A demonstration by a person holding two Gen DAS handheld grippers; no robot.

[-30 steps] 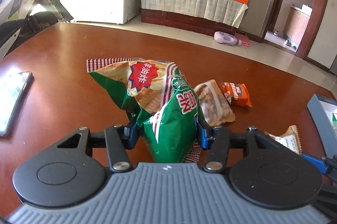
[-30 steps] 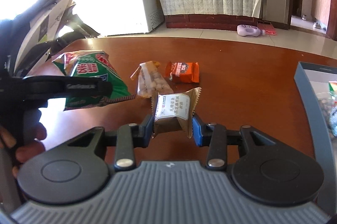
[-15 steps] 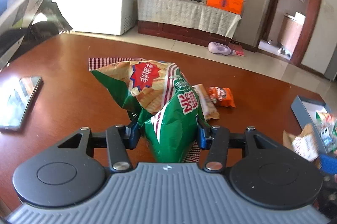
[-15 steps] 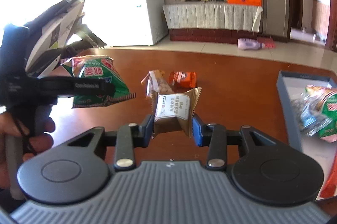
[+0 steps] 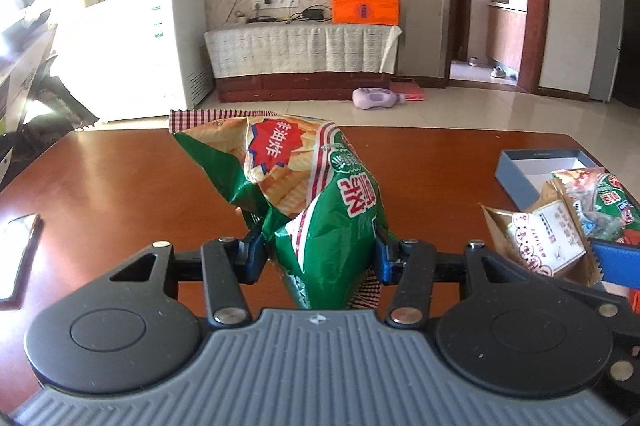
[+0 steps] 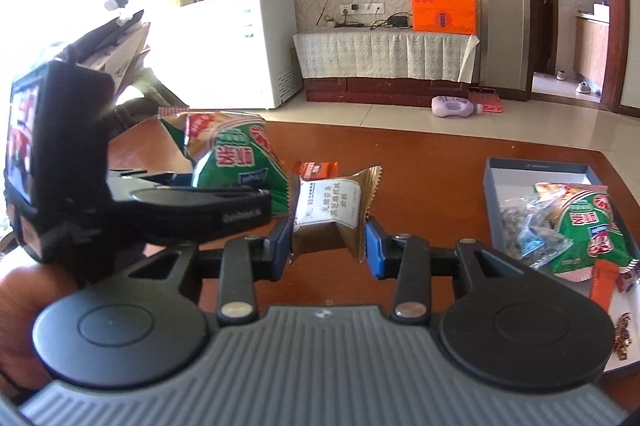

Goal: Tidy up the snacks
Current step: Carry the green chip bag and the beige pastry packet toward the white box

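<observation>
Nearest, the left gripper (image 5: 318,252) is clenched on the crumpled lower end of a glossy green chip bag (image 5: 304,193), held above the table, while the right gripper (image 6: 328,240) pinches a small gold-foil pastry packet (image 6: 334,209) with a white label and serrated ends. Both snacks look mid-carry, so the next move is probably a swing toward two o'clock, lowering each into the blue-grey box (image 6: 536,167) already holding crinkly wrapped snacks. Farther off at twelve o'clock, an orange packet (image 6: 318,169) lies on the polished reddish-brown table (image 6: 420,161), yet to be collected.
</observation>
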